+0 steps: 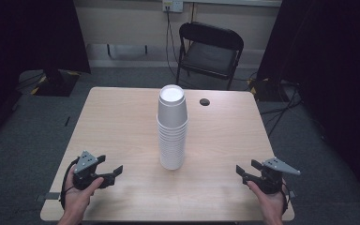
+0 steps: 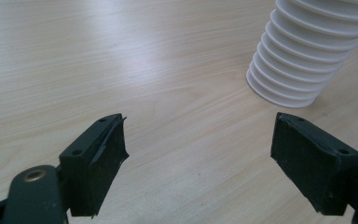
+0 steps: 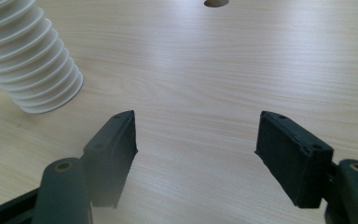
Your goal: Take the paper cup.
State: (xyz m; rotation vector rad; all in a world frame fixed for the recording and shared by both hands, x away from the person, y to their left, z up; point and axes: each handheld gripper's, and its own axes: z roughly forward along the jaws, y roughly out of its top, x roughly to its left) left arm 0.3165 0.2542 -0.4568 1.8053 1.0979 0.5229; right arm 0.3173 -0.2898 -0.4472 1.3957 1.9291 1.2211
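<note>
Cups: a white nested stack (image 1: 172,129) stands upright at mid-table (image 1: 122,117), mouth up.
Left gripper (image 1: 111,174): low over the near left corner, jaws wide apart, nothing between them, well apart from the stack.
Right gripper (image 1: 244,173): low over the near right corner, jaws spread, empty.
Hole (image 1: 205,101): in the tabletop, behind the stack.

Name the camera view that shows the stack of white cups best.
The high view: the whole stack of white cups stands upright mid-table, top rim to base. The left gripper view and the right gripper view catch just its lower rims at a corner.
</note>
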